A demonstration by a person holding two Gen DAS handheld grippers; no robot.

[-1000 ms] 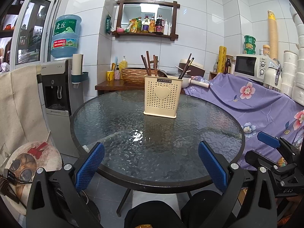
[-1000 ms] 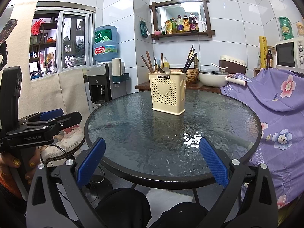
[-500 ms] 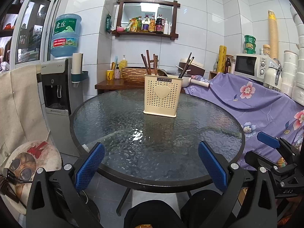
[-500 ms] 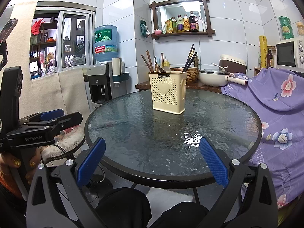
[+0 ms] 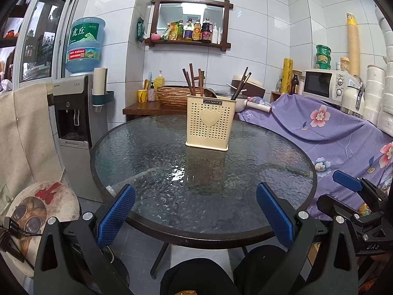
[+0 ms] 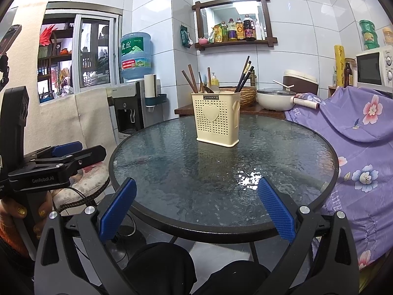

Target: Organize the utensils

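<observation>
Cream perforated utensil holder (image 5: 210, 122) sits dead ahead of your left gripper (image 5: 195, 215), well apart, on the glass table (image 5: 147, 172); jaws spread wide, holding nothing. Chopsticks (image 5: 194, 81) and a spoon already stand inside.

Right wrist view: right gripper (image 6: 196, 210) also wide open, empty; holder ahead, slightly right. No loose utensils visible, so the task looks done or nearly.
</observation>
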